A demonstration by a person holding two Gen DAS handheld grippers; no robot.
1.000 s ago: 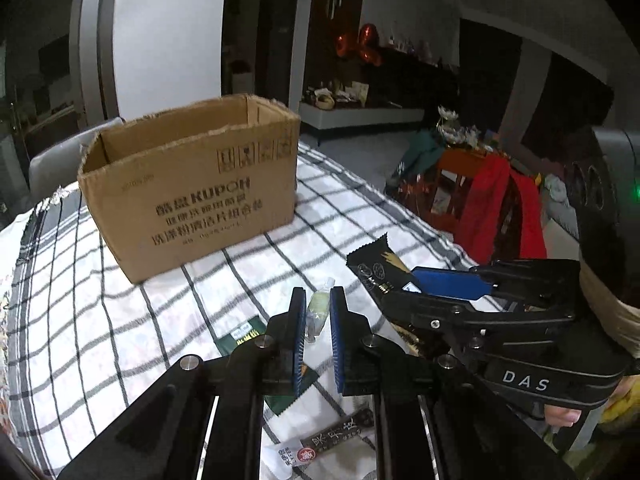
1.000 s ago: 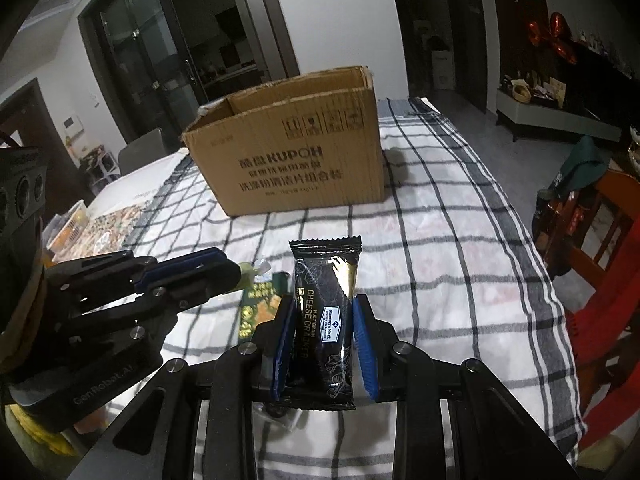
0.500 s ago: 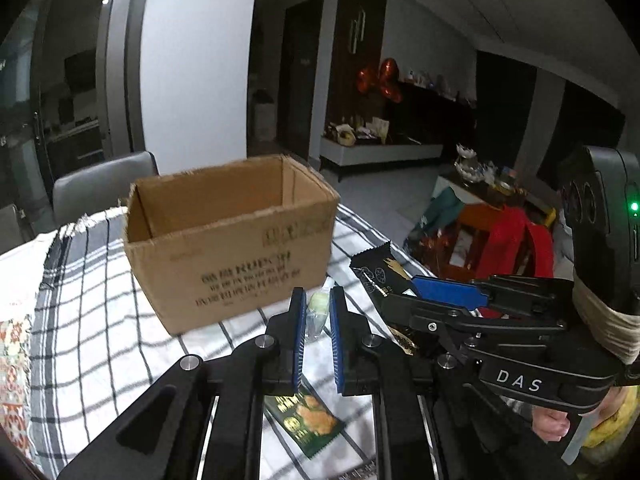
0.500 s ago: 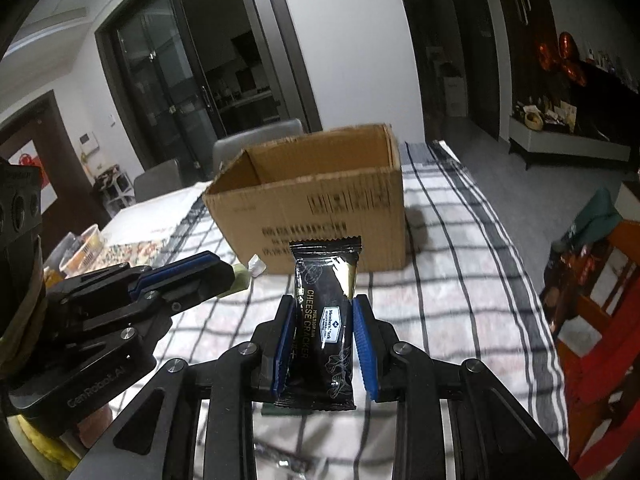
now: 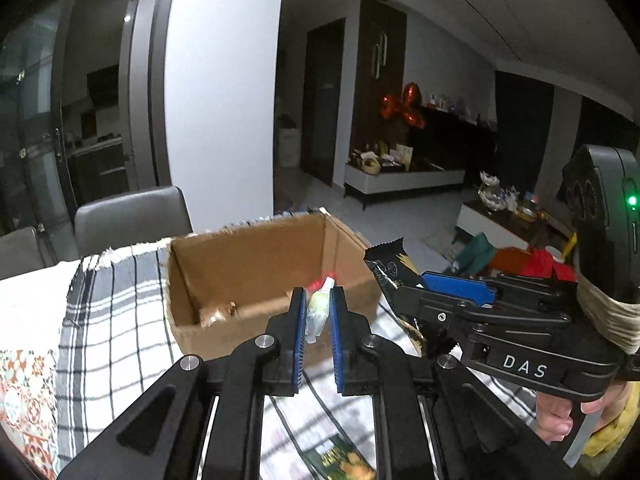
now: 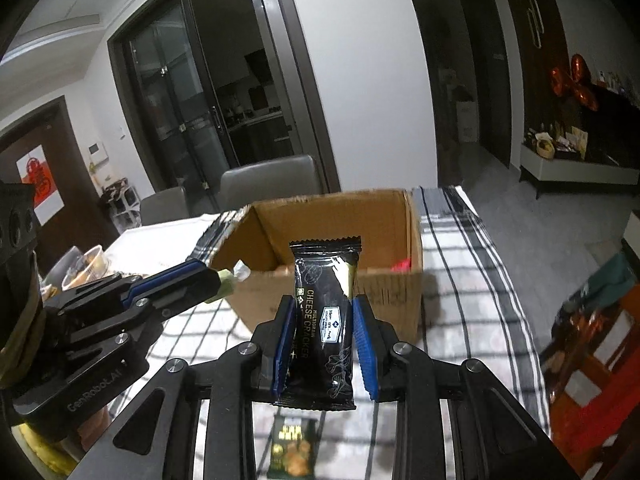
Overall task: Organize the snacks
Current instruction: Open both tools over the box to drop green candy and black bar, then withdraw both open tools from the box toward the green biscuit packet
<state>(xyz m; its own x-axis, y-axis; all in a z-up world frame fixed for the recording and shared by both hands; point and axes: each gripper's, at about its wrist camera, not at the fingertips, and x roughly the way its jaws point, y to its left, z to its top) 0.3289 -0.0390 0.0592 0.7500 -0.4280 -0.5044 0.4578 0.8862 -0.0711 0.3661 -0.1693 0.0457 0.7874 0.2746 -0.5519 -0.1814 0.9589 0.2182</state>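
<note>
Cracker packet (image 6: 323, 320) upright, clamped in right gripper (image 6: 323, 354), jaws narrowly apart, raised before open cardboard box (image 6: 340, 240). Left gripper (image 5: 318, 334) pitched down toward box, jaws almost together, pinching small pale-green sachet (image 5: 318, 312). Green snack pack (image 6: 294, 446) lies on checked tablecloth (image 6: 472, 280).

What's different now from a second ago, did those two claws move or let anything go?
Both rose and came nearer the cardboard box, so its inside now shows. The left gripper stays shut on a small pale green packet; the right gripper keeps the black cracker pack. The green packet stays on the checked cloth.
</note>
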